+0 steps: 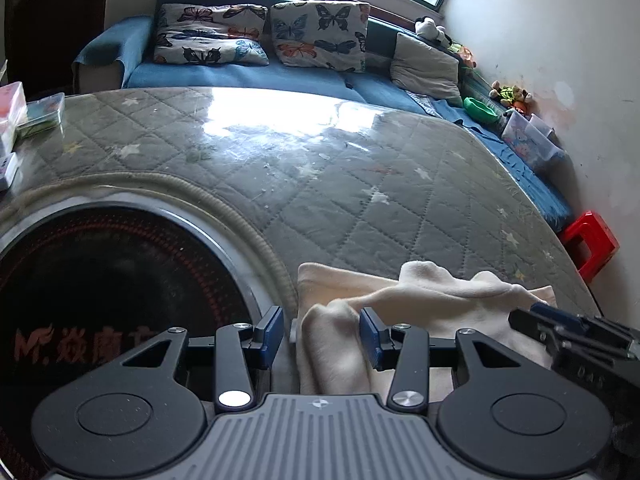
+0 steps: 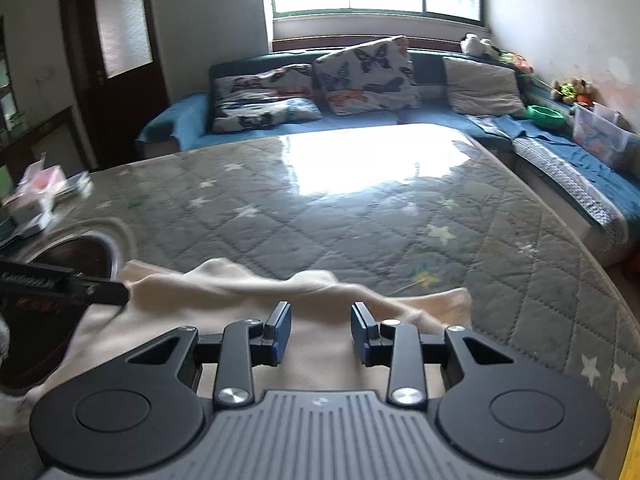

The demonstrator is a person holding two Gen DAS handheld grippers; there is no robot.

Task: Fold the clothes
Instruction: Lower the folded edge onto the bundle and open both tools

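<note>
A cream garment [image 1: 432, 296] lies bunched at the near edge of the grey quilted table [image 1: 320, 184]. My left gripper [image 1: 320, 334] stands open around a raised fold of it. The cloth rests against the right pad [image 1: 370, 336] and a gap shows beside the left pad. In the right wrist view the same garment [image 2: 248, 284] spreads under my right gripper [image 2: 320, 332], whose jaws are open above the flat cloth with nothing pinched. The right gripper [image 1: 560, 328] shows at the garment's right end in the left view. The left gripper [image 2: 80, 286] reaches in at the garment's left end.
A round black hotplate [image 1: 104, 280] with a metal rim is set into the table left of the garment. Boxes [image 1: 12, 120] sit at the far left. Behind are a blue sofa [image 1: 248, 76] with butterfly pillows [image 1: 320, 36], and a red stool [image 1: 592, 244] at right.
</note>
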